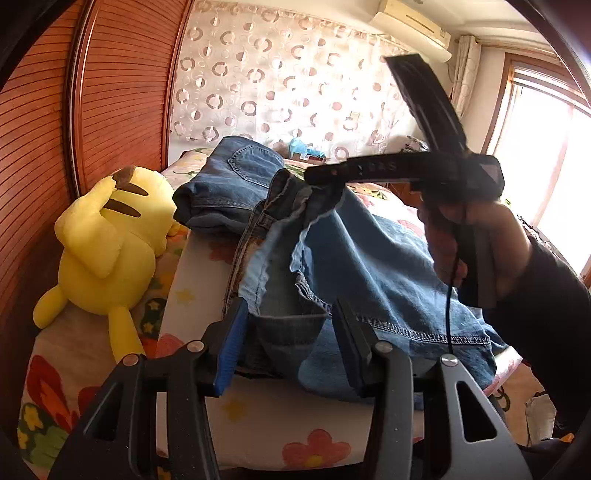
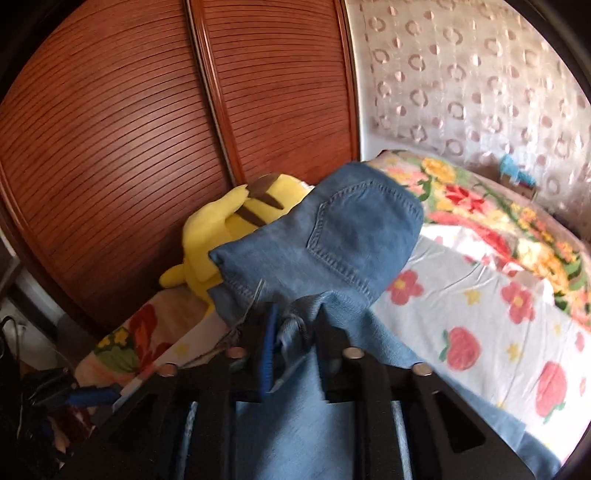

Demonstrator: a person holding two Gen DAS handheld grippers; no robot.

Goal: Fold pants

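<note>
The pants point(image 1: 369, 266) lie across the near part of the bed point(image 1: 258, 417), light denim with a leg hem doubled over toward the front, so a first fold looks made but the bundle is loose and uneven; I judge the task about midway, with flattening and at least one more fold left. A second, darker pair of jeans point(image 1: 229, 184) sits already folded just behind, back pocket up. The left gripper point(image 1: 291, 347) stands about half open with the folded hem between its jaws, and the pads do not appear to press the cloth. The right gripper point(image 2: 295, 339), held in a hand point(image 1: 458, 236), reaches over the waistband end; its jaws stand a little apart with bunched denim between them, and whether they pinch it I cannot tell, since that view is blurred. The bed carries a white sheet printed with red flowers and a brighter floral blanket point(image 2: 480, 206) further back. A yellow plush toy point(image 1: 107, 251) lies beside the jeans against a slatted wooden wardrobe point(image 2: 129, 129). A ring-patterned curtain point(image 1: 288, 85) covers the far wall, with an air conditioner point(image 1: 413, 29) above and a bright window point(image 1: 546, 155) to the right.
</note>
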